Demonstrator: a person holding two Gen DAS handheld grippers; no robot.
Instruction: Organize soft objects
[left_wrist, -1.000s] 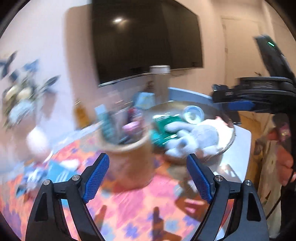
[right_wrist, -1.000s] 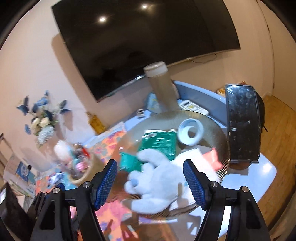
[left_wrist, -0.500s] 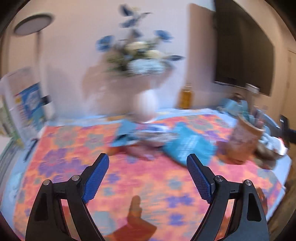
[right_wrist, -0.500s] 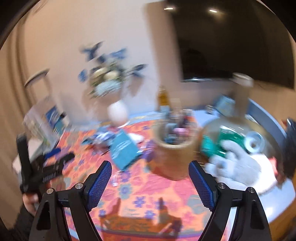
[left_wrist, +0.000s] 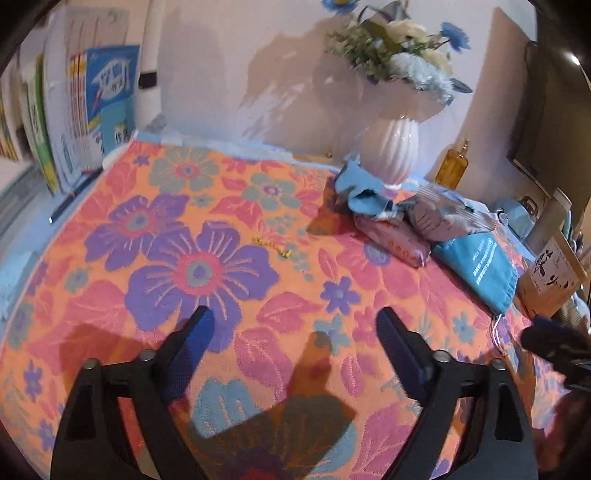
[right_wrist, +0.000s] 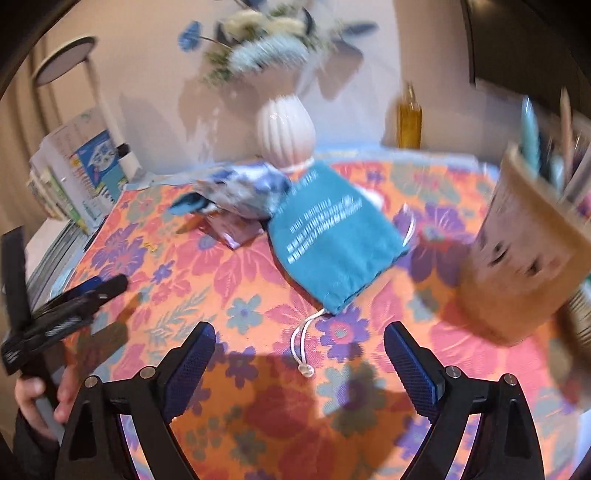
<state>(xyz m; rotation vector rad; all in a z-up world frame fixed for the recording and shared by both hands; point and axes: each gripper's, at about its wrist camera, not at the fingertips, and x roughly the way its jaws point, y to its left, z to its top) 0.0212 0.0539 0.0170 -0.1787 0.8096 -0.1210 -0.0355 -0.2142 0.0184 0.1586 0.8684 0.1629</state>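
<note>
Left gripper (left_wrist: 293, 326) and right gripper (right_wrist: 299, 341) both gape wide, holding nothing.

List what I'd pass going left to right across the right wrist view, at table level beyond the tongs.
Left tongs → pink packet → teal drawstring pouch → brown paper cup of pens. The patterned fabric bundle overlaps the packet and the pouch, so I leave it out.
</note>
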